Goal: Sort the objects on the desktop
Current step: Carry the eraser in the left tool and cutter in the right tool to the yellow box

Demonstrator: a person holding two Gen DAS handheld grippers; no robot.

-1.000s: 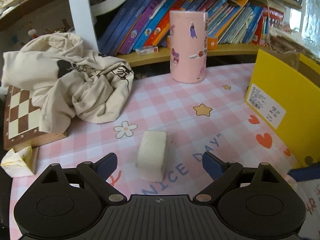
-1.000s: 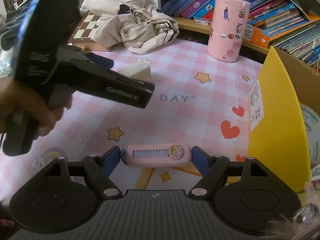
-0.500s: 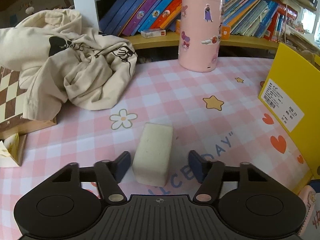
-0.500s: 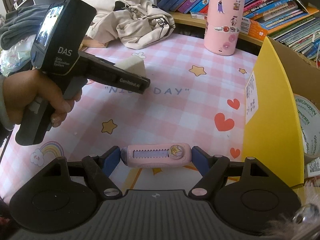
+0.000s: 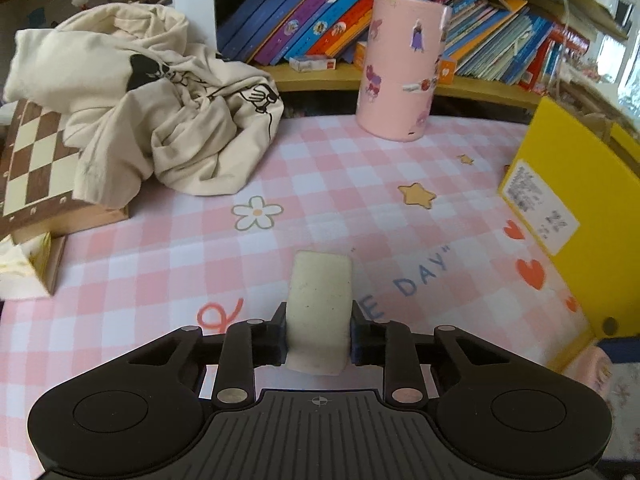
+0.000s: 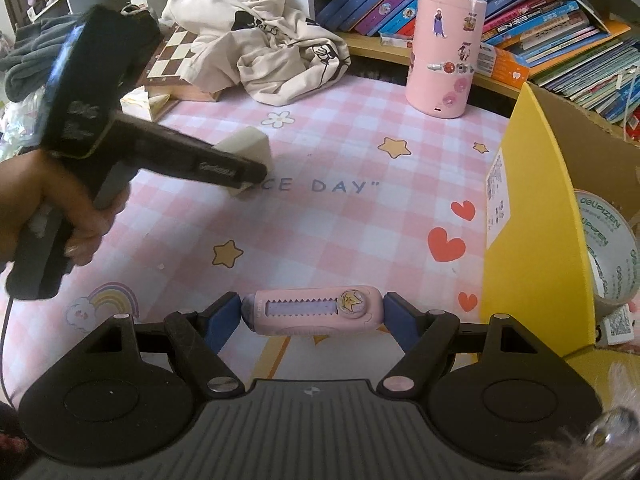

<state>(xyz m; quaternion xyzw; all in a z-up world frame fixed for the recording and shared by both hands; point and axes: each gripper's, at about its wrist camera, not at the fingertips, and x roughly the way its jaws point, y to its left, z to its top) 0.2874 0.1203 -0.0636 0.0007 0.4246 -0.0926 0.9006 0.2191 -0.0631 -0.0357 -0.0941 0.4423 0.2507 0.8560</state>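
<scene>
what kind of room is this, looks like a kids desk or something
Probably a child's desk at home: a pink checked mat with stars and hearts, a shelf of children's books behind it, a sticker-covered pink canister, and a folded chessboard under a cream hoodie.

1 eraser (image 5: pixel 319 308), 1 pink cutter (image 6: pixel 312 310), 1 pink canister (image 5: pixel 402 66), 1 chessboard (image 5: pixel 30 160) (half covered).

cream hoodie (image 5: pixel 160 112), chessboard (image 5: pixel 36 168), shelved books (image 5: pixel 320 12)

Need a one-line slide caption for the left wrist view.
Left gripper shut on cream eraser block over pink checked desk mat, yellow box at right.
</scene>
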